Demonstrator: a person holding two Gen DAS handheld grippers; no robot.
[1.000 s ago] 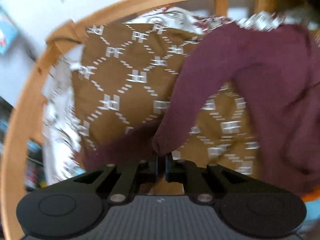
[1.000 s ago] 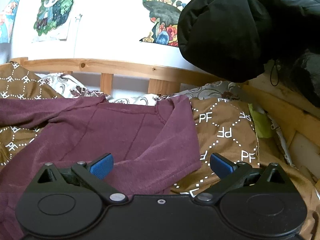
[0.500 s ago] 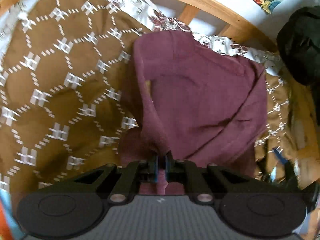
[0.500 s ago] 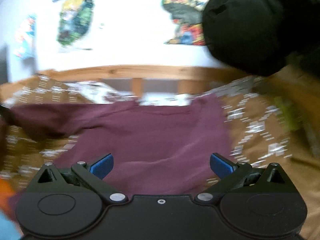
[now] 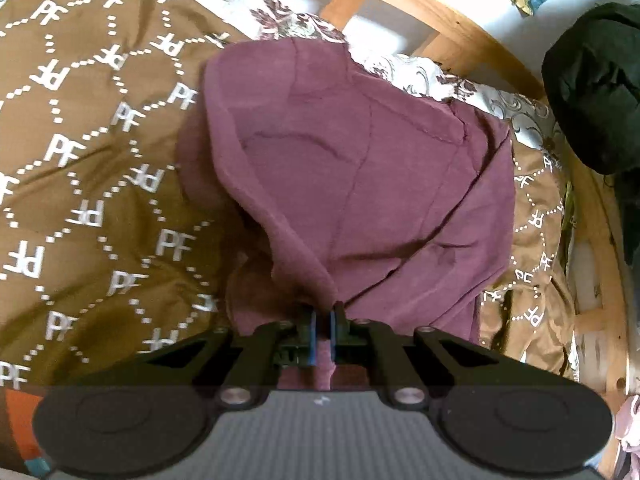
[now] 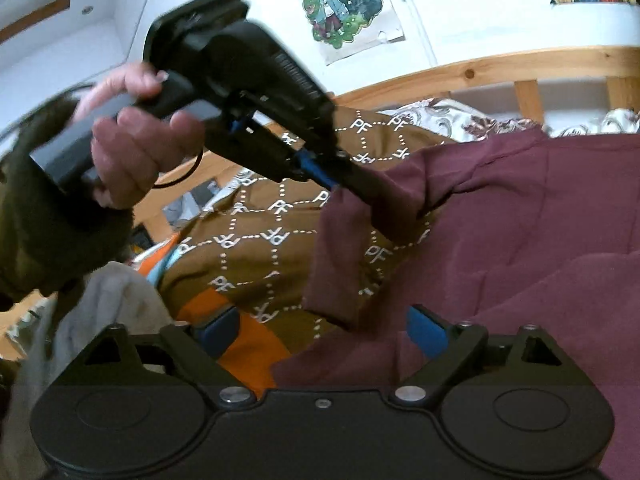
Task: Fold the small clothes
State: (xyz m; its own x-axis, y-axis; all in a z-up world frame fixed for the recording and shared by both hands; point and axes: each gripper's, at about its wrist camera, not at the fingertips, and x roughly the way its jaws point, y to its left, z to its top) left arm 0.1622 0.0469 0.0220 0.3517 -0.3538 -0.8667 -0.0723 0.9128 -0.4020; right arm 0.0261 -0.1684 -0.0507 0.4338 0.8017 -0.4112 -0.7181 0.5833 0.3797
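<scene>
The left gripper [image 5: 322,322] is fully closed, clamping a sleeve end of the maroon top [image 5: 360,184]. The top lies on the brown PF-patterned blanket [image 5: 80,160] inside the wooden bed frame [image 5: 440,20], sleeve drawn across its body. The right gripper [image 6: 324,334] is wide, jaws closing; the top's lower edge lies between the pads, not yet pressed.

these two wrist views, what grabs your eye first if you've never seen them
The maroon top spread on the brown PF-print blanket, one sleeve pinched in the left tongs. In the right view a hand holds that tool above the bed, while the right tongs are closing at the top's edge.
</scene>
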